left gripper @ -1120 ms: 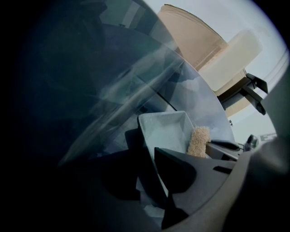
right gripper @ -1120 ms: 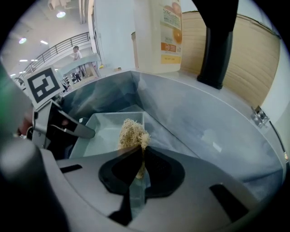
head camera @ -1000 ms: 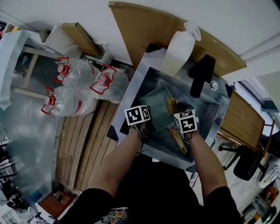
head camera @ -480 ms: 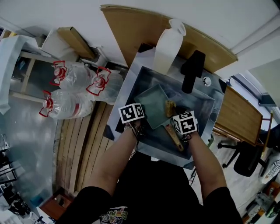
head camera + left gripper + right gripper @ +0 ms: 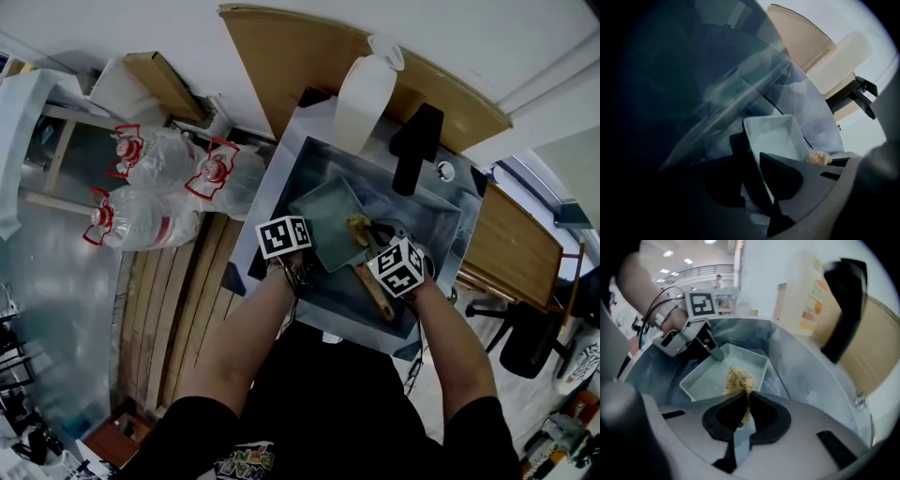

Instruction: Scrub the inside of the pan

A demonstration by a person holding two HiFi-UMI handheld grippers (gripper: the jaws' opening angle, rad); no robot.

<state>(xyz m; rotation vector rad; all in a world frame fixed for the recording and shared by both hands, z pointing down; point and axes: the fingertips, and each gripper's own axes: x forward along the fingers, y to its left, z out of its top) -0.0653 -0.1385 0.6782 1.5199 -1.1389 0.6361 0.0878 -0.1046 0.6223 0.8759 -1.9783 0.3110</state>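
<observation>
Scrubbing continues after a wrist roll

Our right tool [image 5: 746, 401] has rolled, clamped on the tan fibrous scrubber [image 5: 738, 377] at 3 o'clock inside the pale green rectangular pan [image 5: 326, 223], which sits in the steel sink [image 5: 441, 230]; our left tool [image 5: 757, 180] grips its rim.

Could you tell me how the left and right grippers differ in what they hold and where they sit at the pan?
The left gripper is shut on the wall of the pan; the right gripper is shut on a tan scrubber. The left gripper sits at the pan's edge; the right gripper reaches over its inside. Both are closed, down in the sink.
</observation>
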